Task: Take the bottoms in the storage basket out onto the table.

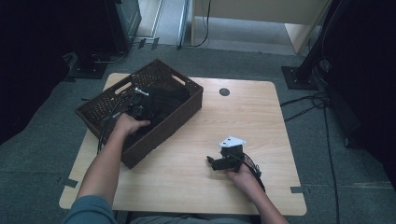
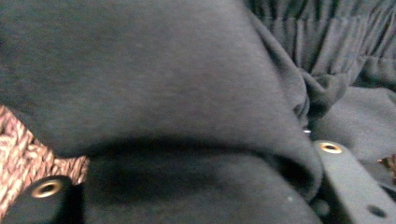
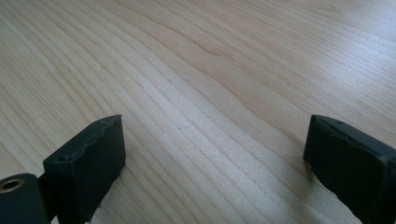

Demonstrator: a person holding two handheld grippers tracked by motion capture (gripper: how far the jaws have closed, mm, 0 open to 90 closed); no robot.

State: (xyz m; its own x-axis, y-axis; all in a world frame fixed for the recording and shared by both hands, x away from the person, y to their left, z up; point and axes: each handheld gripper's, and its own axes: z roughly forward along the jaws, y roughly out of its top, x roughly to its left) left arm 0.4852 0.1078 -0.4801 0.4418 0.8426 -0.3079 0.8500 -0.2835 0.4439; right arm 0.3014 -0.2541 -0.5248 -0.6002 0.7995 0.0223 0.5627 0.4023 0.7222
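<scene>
Our left tool (image 1: 137, 106) sat in the one brown woven basket (image 1: 180, 119) at upper left of the high view, its jaws clamped on a fold of dark grey garment (image 2: 154, 93), soft, matte and bunched, with a gathered waistband at upper right; we could not tell its long axis. Our right tool (image 3: 215, 154) rested with jaws wide apart over the bare wooden bench (image 1: 243, 112).

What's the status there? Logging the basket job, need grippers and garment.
Left gripper in basket, fingers closed on dark garment. Right gripper open, empty, over table. Nothing in the way.
</scene>
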